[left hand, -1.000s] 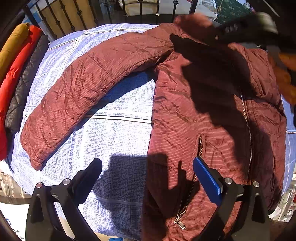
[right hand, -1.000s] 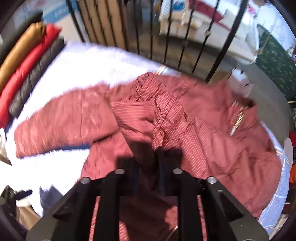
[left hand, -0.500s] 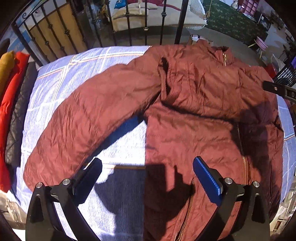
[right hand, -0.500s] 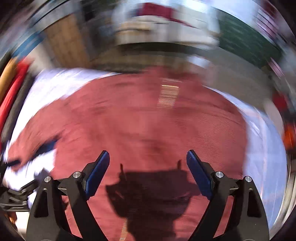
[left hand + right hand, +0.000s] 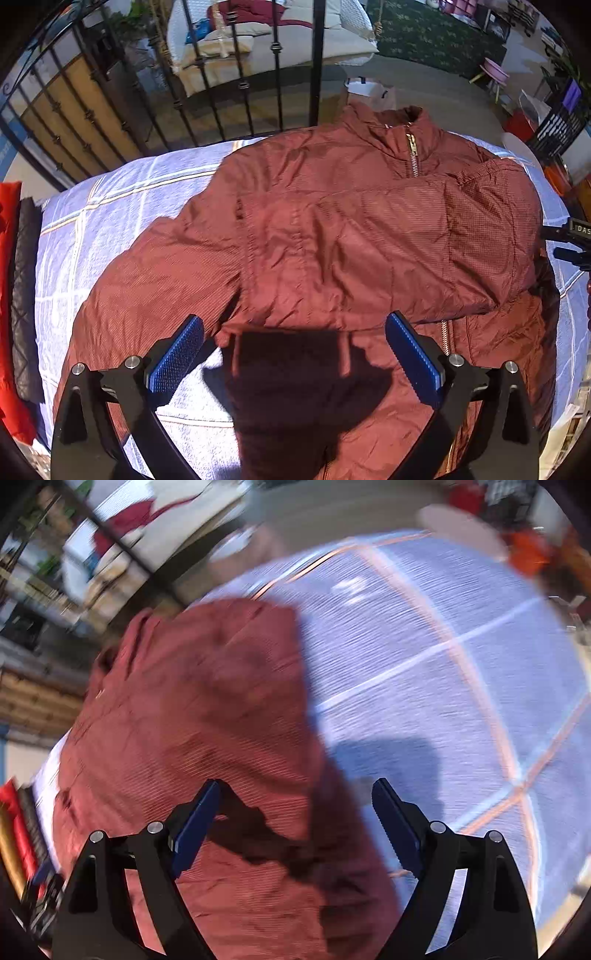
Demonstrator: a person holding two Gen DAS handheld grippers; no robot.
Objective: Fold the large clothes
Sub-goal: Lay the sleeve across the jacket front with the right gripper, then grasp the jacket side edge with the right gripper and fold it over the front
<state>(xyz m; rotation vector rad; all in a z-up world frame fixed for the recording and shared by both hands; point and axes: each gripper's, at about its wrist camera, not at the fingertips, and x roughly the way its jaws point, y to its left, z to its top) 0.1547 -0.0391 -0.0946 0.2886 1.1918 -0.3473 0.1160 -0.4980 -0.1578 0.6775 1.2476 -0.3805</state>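
Note:
A dark red quilted jacket (image 5: 332, 240) lies front up on a pale blue checked sheet (image 5: 122, 206), collar and zip at the far side. One sleeve is folded across the chest; the other sleeve (image 5: 147, 273) stretches out to the left. My left gripper (image 5: 295, 354) hovers open above the jacket's lower part, blue pads wide apart, nothing between them. In the blurred right wrist view the jacket (image 5: 207, 738) fills the left half and bare sheet (image 5: 443, 664) the right. My right gripper (image 5: 295, 823) hangs open over the jacket's edge, holding nothing.
A black iron railing (image 5: 221, 74) runs along the far side of the bed. Red and dark quilted clothes (image 5: 14, 295) lie rolled at the left edge. Part of the right tool (image 5: 572, 240) shows at the right border of the left wrist view.
My right gripper let go of the sleeve, which now lies folded across the chest, opened wide and swung out to the jacket's right edge. My left gripper moved over the jacket, staying open.

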